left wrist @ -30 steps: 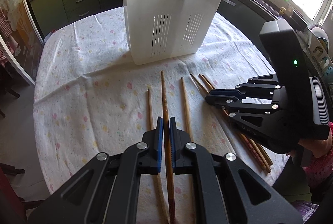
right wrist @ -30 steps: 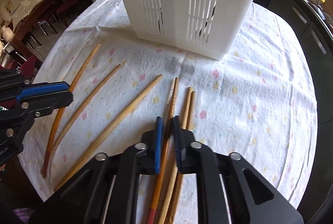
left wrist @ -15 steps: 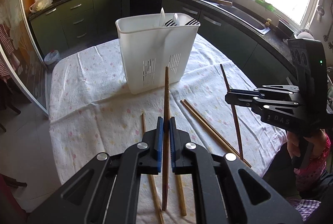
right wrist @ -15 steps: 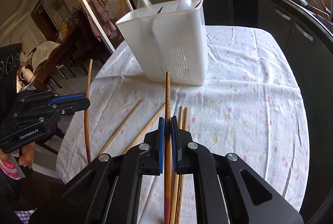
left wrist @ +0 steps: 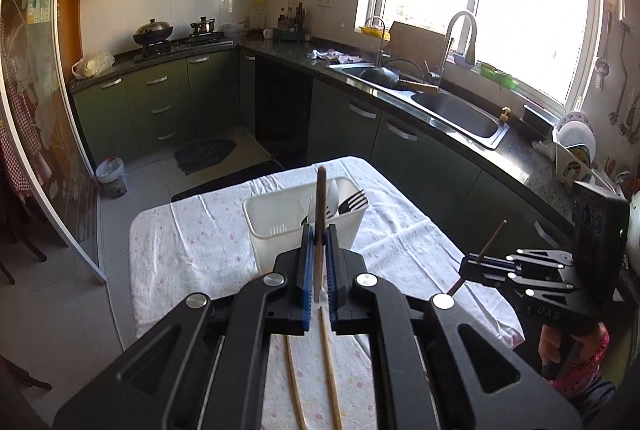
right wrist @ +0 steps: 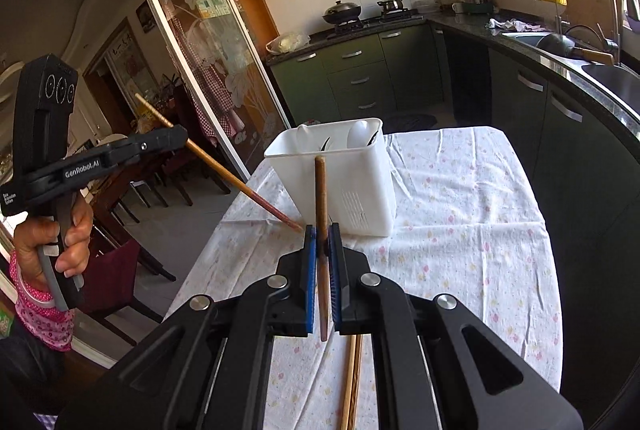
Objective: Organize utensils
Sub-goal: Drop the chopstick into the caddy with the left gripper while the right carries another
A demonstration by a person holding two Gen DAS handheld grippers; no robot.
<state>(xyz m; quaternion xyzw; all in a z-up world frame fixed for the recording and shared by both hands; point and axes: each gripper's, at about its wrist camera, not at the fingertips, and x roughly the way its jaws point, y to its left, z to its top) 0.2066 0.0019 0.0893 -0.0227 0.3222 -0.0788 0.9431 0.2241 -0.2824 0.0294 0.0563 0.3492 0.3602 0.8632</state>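
Two chopsticks are clamped, one in each of my grippers: my left gripper pinches a dark chopstick that rises upright past its tips, and my right gripper is closed on a brown chopstick standing the same way. Below and behind both sets of jaws, loose chopsticks lie on the flowered tablecloth, whose near edge falls away under me. Ahead of both sets of tips stands the white utensil caddy, well inside the table edges, with open cloth to either side and bare floor beyond.
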